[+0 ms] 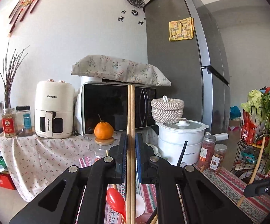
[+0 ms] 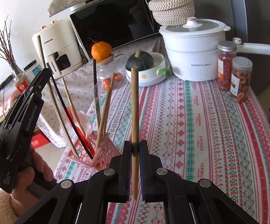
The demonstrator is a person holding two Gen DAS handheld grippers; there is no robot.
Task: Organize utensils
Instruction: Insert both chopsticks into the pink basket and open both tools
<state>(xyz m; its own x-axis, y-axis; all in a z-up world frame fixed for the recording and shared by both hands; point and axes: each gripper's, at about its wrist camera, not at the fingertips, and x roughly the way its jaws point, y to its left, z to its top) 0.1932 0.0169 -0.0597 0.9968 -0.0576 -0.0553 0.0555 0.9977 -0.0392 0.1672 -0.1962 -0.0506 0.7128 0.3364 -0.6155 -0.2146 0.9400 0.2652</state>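
Observation:
My left gripper (image 1: 130, 138) is shut on a wooden chopstick (image 1: 130, 115) that stands upright between its pads. In the right wrist view the left gripper (image 2: 33, 85) is held above the pink perforated utensil holder (image 2: 101, 155), and its chopstick (image 2: 49, 85) reaches down into the holder. The holder contains a red spoon (image 2: 70, 115), a white spoon (image 2: 85, 119), black chopsticks (image 2: 96, 93) and several wooden chopsticks (image 2: 107, 100). My right gripper (image 2: 135, 145) is shut on another wooden chopstick (image 2: 134, 112), held upright to the right of the holder.
A patterned tablecloth (image 2: 200, 130) covers the table. A white pot (image 2: 192, 56), two jars (image 2: 234, 74), a bowl with a green squash (image 2: 144, 63), a glass jar with an orange on top (image 2: 101, 50), a microwave (image 2: 116, 18) and an air fryer (image 2: 60, 44) stand behind. A wire rack (image 1: 256, 130) stands at right.

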